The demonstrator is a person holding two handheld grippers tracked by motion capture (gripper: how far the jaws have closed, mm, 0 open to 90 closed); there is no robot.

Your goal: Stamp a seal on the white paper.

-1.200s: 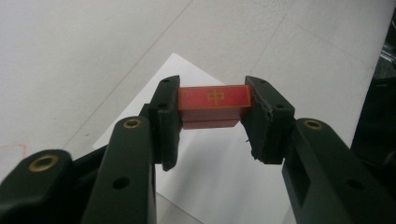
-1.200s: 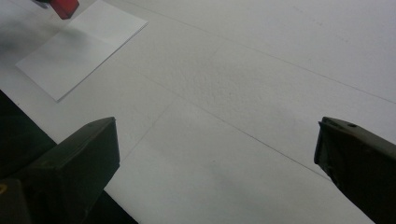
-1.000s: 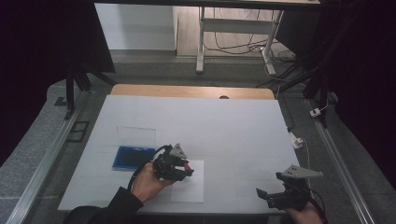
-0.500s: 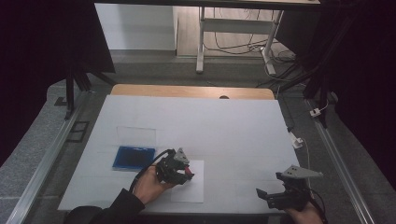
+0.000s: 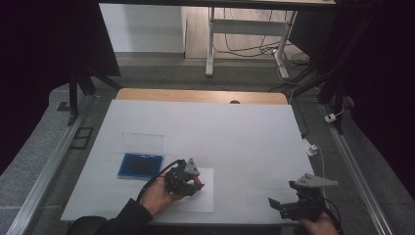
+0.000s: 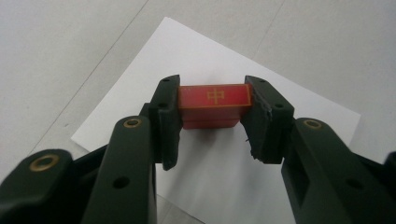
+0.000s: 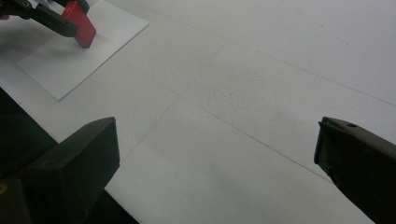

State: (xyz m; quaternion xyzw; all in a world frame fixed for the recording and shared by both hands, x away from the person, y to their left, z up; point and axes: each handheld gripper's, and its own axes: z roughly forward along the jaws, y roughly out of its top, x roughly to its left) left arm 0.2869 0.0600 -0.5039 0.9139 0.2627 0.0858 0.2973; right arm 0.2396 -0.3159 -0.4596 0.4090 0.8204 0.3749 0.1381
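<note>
- A small red rectangular block bears one gold sign on its upper face: a mark like the Chinese character 中, a box crossed by an upright stroke, with a thin gold line framing that face.
- The block sits between the black jaws of the left gripper, and the sign reads clearly in the left gripper view.
- In the right gripper view the block is too small and tilted for its mark to be read.

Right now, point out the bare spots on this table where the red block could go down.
Free: the wide stretch of white table cover between the sheet of paper and the right gripper, and the far half toward the wooden edge. Crowded: the near left, where the left gripper holds the red block beside the blue tray.
</note>
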